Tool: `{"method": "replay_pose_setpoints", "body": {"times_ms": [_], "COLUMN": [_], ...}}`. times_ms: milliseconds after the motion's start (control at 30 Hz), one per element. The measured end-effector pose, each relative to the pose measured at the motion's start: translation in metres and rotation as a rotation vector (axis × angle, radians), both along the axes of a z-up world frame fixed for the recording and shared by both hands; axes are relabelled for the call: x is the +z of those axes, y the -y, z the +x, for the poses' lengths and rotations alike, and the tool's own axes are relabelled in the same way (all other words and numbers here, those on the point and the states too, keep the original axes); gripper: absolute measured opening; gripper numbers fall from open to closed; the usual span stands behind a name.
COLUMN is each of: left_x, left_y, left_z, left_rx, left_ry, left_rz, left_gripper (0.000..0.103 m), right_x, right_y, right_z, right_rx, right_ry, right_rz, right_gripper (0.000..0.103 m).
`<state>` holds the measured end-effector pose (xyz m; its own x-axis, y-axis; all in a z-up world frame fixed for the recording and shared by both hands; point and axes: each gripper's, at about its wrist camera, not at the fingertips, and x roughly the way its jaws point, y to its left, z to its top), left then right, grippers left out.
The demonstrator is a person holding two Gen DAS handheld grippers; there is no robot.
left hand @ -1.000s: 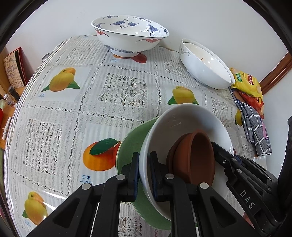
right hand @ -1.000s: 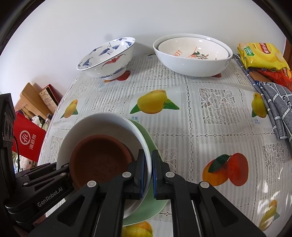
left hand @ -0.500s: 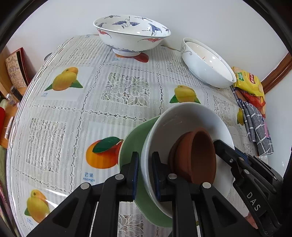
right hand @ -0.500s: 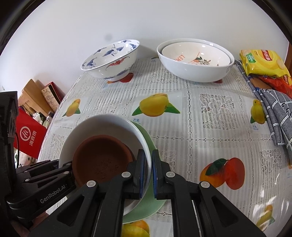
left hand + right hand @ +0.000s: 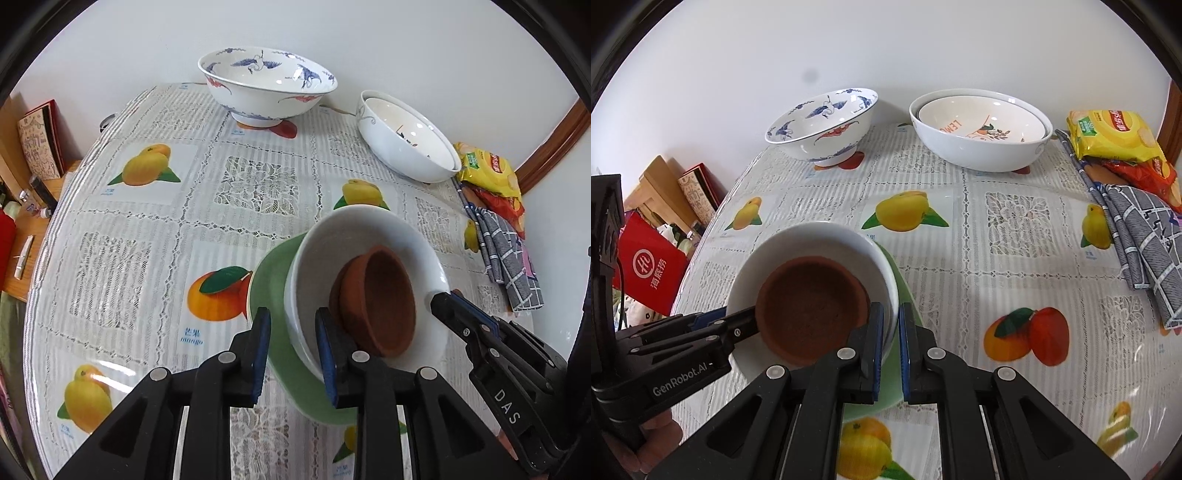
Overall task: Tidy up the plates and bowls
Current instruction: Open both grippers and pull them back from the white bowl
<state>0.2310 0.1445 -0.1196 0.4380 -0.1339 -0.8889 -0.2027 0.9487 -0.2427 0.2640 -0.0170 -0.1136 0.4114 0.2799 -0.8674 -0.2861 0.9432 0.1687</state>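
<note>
A white bowl (image 5: 373, 229) holds a small brown clay bowl (image 5: 384, 295) and sits on a green plate (image 5: 269, 280). My left gripper (image 5: 291, 350) is open, its jaws apart on either side of the white bowl's near rim and the plate's edge. In the right wrist view the white bowl (image 5: 812, 236), brown bowl (image 5: 812, 306) and green plate (image 5: 897, 284) show again. My right gripper (image 5: 891, 336) is shut on the white bowl's right rim. The left gripper's fingers (image 5: 738, 325) reach in from the left.
A blue-and-white crane bowl (image 5: 267, 85) and a stack of two white bowls (image 5: 982, 129) stand at the table's far side. Snack bags (image 5: 1115, 136) and a grey checked cloth (image 5: 1145, 243) lie at the right. The table edge curves at the left, with boxes (image 5: 653, 266) beyond it.
My left gripper's jaws have opened and let go of the white bowl's rim. Both views have pulled back a little. The right gripper stays shut on the rim.
</note>
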Motion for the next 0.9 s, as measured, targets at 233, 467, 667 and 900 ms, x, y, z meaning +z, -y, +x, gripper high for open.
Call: {"method": "replay_pose_setpoints", "body": {"times_ms": [233,467,667,900], "left_x": [0.020,0.046,0.072,0.092], "left_y": [0.007,0.033,0.069,0.112], "left_z": [-0.028,-0.064,-0.099,-0.137], "left_rx": [-0.007,-0.056,-0.105,-0.149], "left_ry": [0.035,0.094,0.165,0.241], "left_rz": [0.008,0.046,0.141,0.170], "left_gripper": [0.024,0.033,0.042,0.058], "right_x": [0.020,0.051,0.076,0.096], "right_y": [0.015,0.045,0.083,0.124], "right_z": [-0.028,-0.067,-0.110,-0.154], "right_rx": [-0.029,-0.081,-0.164,-0.249], "right_ry": [0.030,0.085,0.143,0.178], "right_rz": [0.002,-0.010,-0.025,-0.083], "right_gripper": [0.008,0.020,0.031,0.045]}}
